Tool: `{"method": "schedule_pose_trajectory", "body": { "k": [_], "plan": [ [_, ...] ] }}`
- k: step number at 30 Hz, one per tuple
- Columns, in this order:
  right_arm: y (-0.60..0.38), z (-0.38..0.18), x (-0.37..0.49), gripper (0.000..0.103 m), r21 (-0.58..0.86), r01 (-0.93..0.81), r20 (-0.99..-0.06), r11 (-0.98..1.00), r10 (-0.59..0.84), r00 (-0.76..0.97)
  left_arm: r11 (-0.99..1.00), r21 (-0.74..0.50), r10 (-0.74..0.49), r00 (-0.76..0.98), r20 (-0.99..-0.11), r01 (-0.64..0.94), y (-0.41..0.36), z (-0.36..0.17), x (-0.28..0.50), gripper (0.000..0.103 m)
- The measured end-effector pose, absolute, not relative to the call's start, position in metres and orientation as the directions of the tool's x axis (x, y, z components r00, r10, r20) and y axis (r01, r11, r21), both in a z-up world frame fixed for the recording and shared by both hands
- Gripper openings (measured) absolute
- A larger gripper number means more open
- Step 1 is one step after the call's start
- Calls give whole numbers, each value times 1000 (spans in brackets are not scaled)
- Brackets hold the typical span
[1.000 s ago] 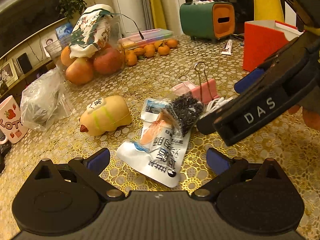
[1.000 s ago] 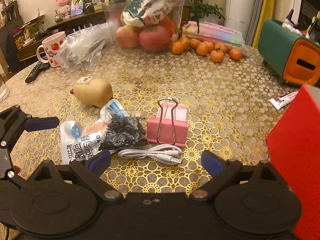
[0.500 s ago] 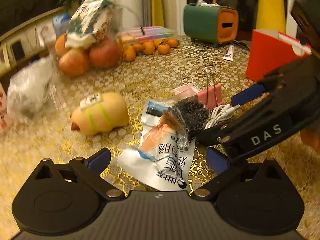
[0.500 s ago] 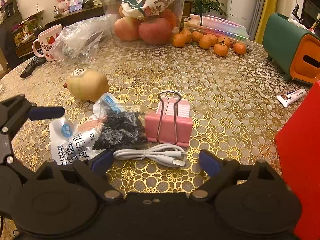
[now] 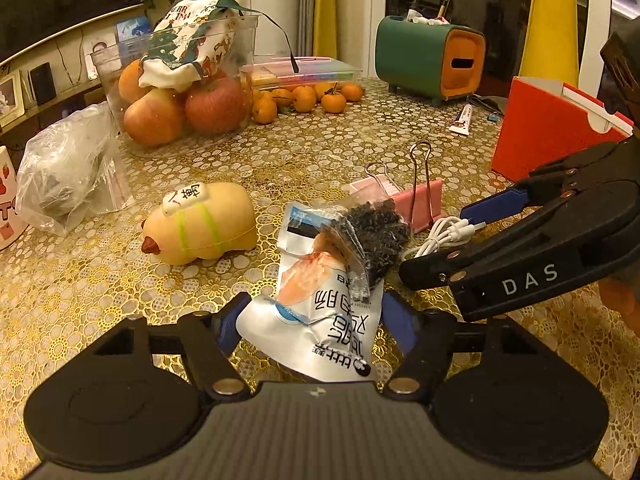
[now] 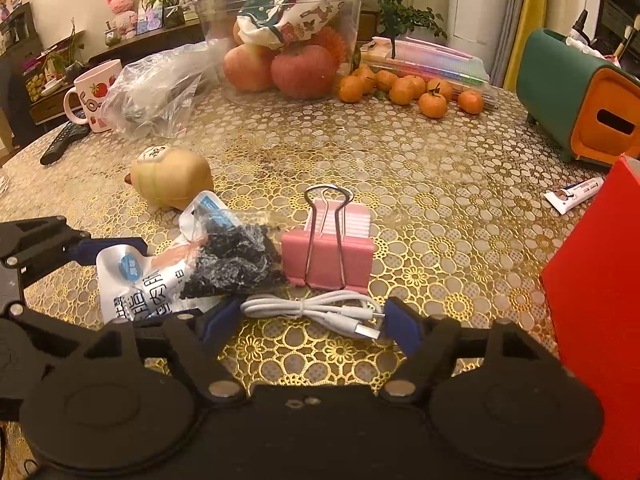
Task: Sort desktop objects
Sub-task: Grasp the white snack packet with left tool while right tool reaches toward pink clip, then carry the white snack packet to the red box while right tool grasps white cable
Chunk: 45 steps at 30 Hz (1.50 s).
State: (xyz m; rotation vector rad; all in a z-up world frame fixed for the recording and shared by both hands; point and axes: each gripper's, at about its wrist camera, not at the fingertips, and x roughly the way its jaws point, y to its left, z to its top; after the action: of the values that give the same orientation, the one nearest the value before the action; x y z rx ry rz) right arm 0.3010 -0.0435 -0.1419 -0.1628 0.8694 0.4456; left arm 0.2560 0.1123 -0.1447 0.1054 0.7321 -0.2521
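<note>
While every item lies loose mid-frame, sorting has barely begun. Left gripper [image 5: 310,326] jaws, just closing, pinch the pouch [image 5: 320,320] at lower centre. Right gripper [image 6: 312,320] jaws, also closing, flank the cable [image 6: 312,310] without gripping; binder clip [image 6: 328,256] waits.

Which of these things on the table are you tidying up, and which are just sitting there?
Probably the job: snack packet, gripped by the left gripper, jaws just closed; white cable, inside the right gripper, jaws just closing, not gripped yet; pink binder clip; bag of black bits.
Just lying about: fruit tub, tangerines, mug, remote, green box.
</note>
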Motion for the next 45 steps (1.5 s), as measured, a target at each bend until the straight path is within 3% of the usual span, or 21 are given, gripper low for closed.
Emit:
{"method": "schedule_pose_trajectory", "body": {
  "k": [16,28,45],
  "plan": [
    [-65,-129,278,77,52,-431,-762,901,315,566,982,-27,-155,703,-694,189,114,-137,225,57],
    [-89,-114,240,77,73,-447,-756,892,342,558,991,-64,-128,694,-709,118,111,-119,185,57],
    [-132,-76,178,77,76,-467,-723,881,371,582,988,-93,-153,732,-664,122,80,-71,118,57]
  ]
}}
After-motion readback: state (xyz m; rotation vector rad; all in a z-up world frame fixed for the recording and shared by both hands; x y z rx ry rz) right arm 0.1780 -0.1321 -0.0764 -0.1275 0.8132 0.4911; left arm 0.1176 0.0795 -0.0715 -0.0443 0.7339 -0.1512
